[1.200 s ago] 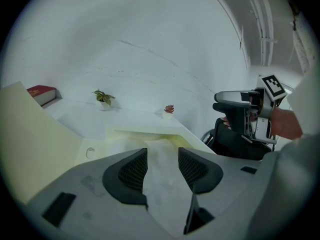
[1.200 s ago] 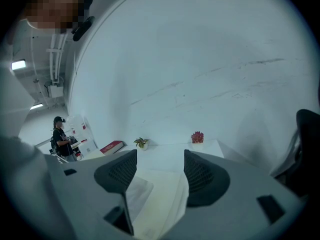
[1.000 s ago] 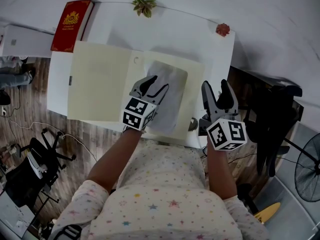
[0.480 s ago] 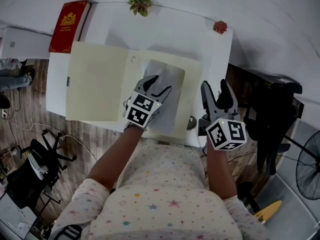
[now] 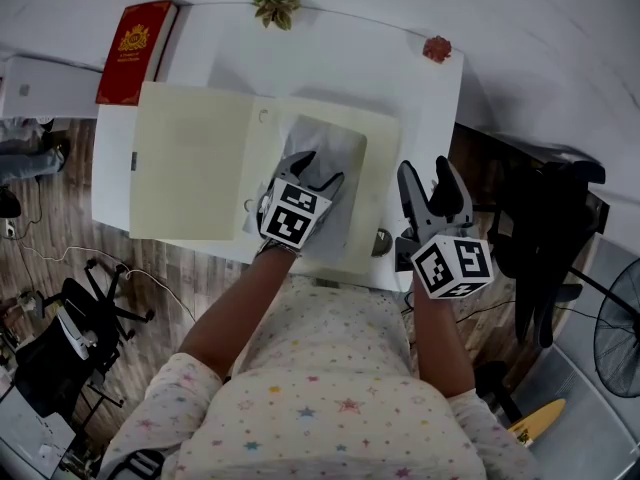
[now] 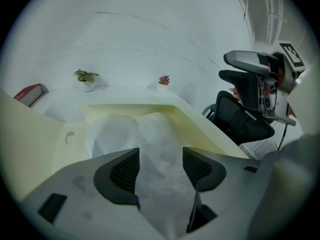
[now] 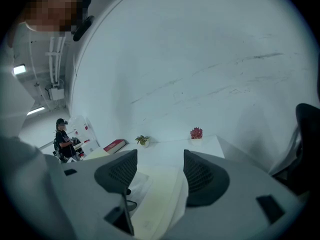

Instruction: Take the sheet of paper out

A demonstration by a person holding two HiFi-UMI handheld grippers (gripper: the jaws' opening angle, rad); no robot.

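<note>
An open cream folder [image 5: 190, 168] lies on the white table [image 5: 330, 63]. A crumpled white sheet of paper [image 5: 338, 143] rests on the folder's right half. My left gripper [image 5: 318, 171] hangs low over the sheet, tilted down at it. Its jaws have just been opening and stand wide apart. In the left gripper view the sheet [image 6: 150, 134] runs between and under the left gripper [image 6: 162, 159], and the pads are not pressing on it. My right gripper [image 5: 425, 173] is open and empty beside the folder's right edge, and the right gripper [image 7: 160, 171] looks across the table.
A red book [image 5: 135, 38] lies at the table's far left corner. A small green plant [image 5: 275, 8] and a red one [image 5: 437, 48] stand along the far edge. A black office chair [image 5: 545, 238] is to the right of the table. A person [image 7: 61, 134] stands far off.
My left gripper has sunk toward the sheet and tipped further down, and its jaws have spread wider. The right gripper has stayed where it was.
</note>
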